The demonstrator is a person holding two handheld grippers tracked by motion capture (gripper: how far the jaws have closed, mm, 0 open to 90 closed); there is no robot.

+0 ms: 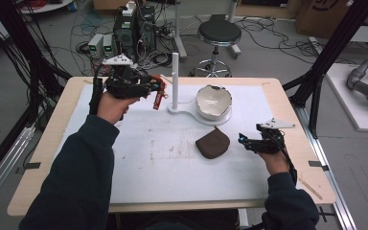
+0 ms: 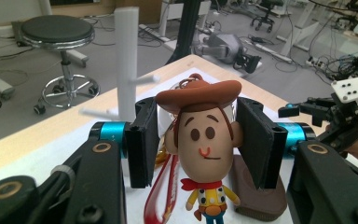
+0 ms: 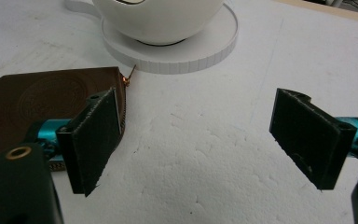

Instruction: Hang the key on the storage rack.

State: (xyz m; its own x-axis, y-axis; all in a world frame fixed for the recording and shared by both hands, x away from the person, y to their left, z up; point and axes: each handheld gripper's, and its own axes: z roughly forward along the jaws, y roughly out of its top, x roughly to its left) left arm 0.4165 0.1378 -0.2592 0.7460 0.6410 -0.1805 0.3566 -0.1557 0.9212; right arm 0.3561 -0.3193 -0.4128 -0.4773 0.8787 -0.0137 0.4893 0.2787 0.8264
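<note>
My left gripper [image 1: 159, 91] is raised above the table's far left, shut on a cowboy-doll keychain [image 2: 204, 140]. Its pads [image 2: 142, 140] press both sides of the doll's head, and a red strap [image 1: 157, 101] hangs below. Just beyond it rises a white peg stand [image 1: 175, 79], whose post [image 2: 126, 60] carries short side pegs. A white bowl [image 1: 213, 101] sits on the stand's round base [image 3: 205, 51]. A brown pouch [image 1: 212, 143] lies flat mid-table. My right gripper [image 1: 242, 140] rests low at the pouch's right, open [image 3: 205, 140], with nothing between its jaws; the pouch [image 3: 28, 107] lies beside its left jaw.
A white foam mat [image 1: 163, 163] covers the wooden table. Behind the table stand a black stool [image 1: 219, 33] and computer boxes [image 1: 129, 31] among floor cables. Black frame posts [image 1: 316, 67] flank the table's sides.
</note>
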